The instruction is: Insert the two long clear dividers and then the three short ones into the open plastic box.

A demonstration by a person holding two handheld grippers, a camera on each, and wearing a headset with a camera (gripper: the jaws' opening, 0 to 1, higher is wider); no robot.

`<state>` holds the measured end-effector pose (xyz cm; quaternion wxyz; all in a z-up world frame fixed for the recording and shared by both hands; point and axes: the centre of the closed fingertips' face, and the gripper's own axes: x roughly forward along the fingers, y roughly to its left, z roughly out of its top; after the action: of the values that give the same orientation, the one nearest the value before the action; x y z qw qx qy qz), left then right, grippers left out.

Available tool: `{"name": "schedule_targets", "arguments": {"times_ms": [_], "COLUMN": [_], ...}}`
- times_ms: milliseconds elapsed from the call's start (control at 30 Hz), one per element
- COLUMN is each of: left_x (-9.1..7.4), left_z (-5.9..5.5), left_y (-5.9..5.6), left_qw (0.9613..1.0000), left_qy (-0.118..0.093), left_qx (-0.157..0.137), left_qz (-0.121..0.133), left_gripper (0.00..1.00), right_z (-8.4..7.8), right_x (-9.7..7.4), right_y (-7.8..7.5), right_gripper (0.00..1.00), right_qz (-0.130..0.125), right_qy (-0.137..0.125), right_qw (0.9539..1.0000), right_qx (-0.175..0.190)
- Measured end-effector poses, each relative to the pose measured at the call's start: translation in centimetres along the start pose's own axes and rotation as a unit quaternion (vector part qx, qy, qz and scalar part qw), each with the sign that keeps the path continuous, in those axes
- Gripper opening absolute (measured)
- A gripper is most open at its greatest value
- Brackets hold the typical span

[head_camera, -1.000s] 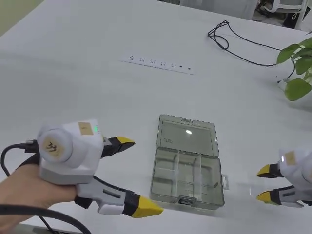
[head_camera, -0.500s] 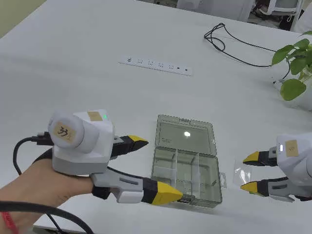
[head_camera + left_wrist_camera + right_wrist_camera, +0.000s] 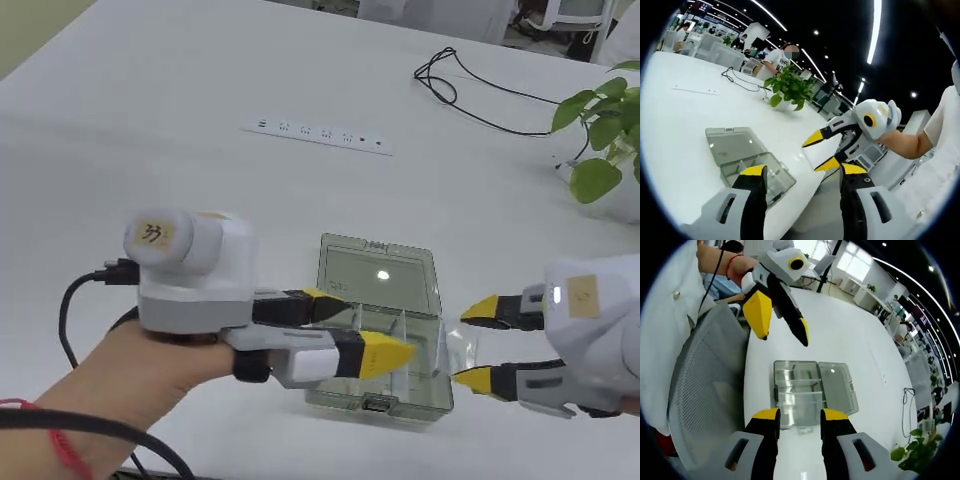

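The open box sits on the counter, with some partitions in place. The right tool, jaws apart, straddles a clear divider lying just beside the box — apparently lining up a pick. The left tool, jaws apart and empty, hovers at the box's edge — probably to steady it.

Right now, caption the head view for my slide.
Left hand-held gripper and right hand-held gripper flank the open plastic box on a white table.

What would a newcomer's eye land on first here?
The two yellow-tipped grippers: the left gripper hovers over the open plastic box at table centre, and the right gripper faces it from the box's right side. A leafy plant stands at the far right.
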<state>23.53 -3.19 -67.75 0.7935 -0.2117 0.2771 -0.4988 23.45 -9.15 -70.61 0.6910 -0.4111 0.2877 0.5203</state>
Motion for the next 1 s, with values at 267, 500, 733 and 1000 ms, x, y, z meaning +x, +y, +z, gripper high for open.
{"name": "schedule_targets", "arguments": {"times_ms": [267, 500, 733, 1000], "left_x": [1.1, 1.6, 1.8, 2.0], "left_z": [-0.5, -0.8, -1.2, -1.3], "left_y": [-0.9, -1.3, -1.6, -2.1], "left_qw": [0.999, 0.9984, 0.9975, 0.9966], "left_qy": [0.005, 0.006, 0.01, 0.015], "left_qx": [-0.043, -0.054, -0.067, -0.075], "left_qz": [-0.009, -0.012, -0.021, -0.03], "left_gripper": [0.29, 0.24, 0.15, 0.06], "right_z": [2.4, 3.9, 4.5, 4.8], "right_x": [-0.5, -0.8, -0.9, -1.0], "right_y": [0.7, 1.0, 1.3, 1.4], "right_gripper": [0.33, 0.33, 0.33, 0.33], "right_qz": [-0.009, -0.012, -0.012, -0.013], "right_qy": [-0.007, -0.016, -0.016, -0.016], "right_qw": [0.9997, 0.9994, 0.999, 0.9988], "right_qx": [-0.019, -0.027, -0.04, -0.045]}}
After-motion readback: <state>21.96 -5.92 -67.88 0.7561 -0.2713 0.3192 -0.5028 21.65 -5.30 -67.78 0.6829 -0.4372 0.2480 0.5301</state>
